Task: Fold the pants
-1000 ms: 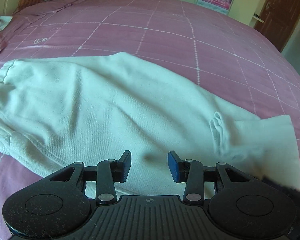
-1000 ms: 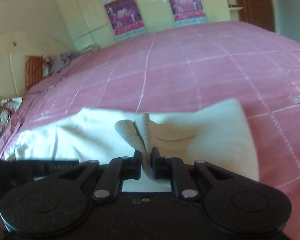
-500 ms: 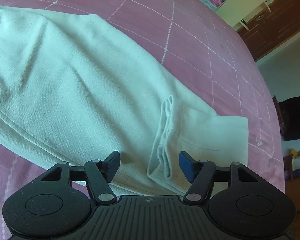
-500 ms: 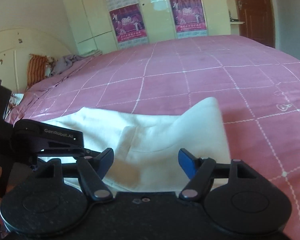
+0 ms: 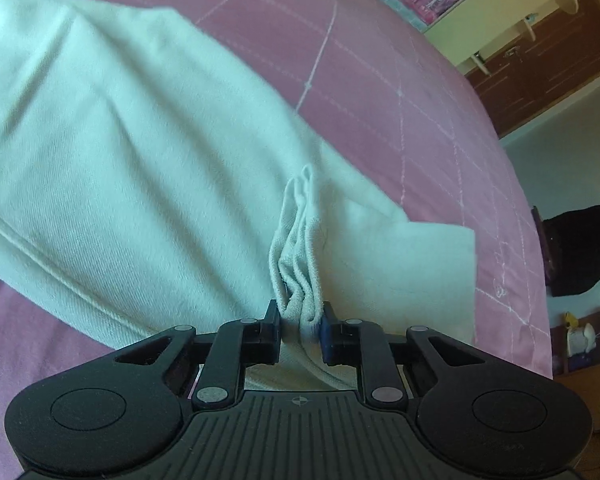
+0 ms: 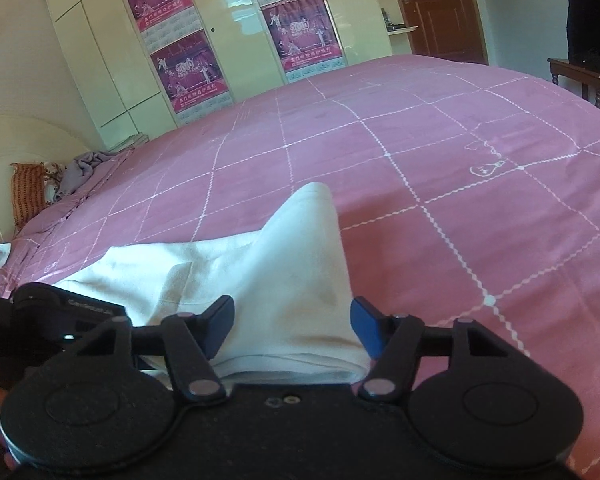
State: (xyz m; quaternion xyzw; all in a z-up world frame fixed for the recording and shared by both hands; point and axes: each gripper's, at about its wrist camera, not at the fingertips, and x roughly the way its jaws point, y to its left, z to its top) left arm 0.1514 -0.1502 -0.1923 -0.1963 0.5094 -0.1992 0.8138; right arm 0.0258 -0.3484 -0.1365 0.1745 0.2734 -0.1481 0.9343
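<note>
Left claw [image 5: 300, 326] is clamped on a bunched ridge of fabric pinched up from the pants [image 5: 140, 168], the gather standing directly between and just ahead of its fingertips. Right claw [image 6: 292, 320] stands wide apart and grips nothing; the cuff end of the pants [image 6: 300, 264] lies between and beneath its fingers, with one corner of cloth peaked up ahead of it. Part of the left tool shows to the left of the right claw, so the two sit close together at the same end of the garment. Pants are pale, off-white, of a soft twill-like weave, lying on the pink checked bed [image 6: 460, 152] and running away to the left of the left claw, broad and mostly flat with shallow creases and a seam along the near edge. Judgement on progress: the legs appear laid one over the other lengthwise, so that fold looks done; the crosswise folds are not yet made. Only one hold is secured for the coming lift.
</note>
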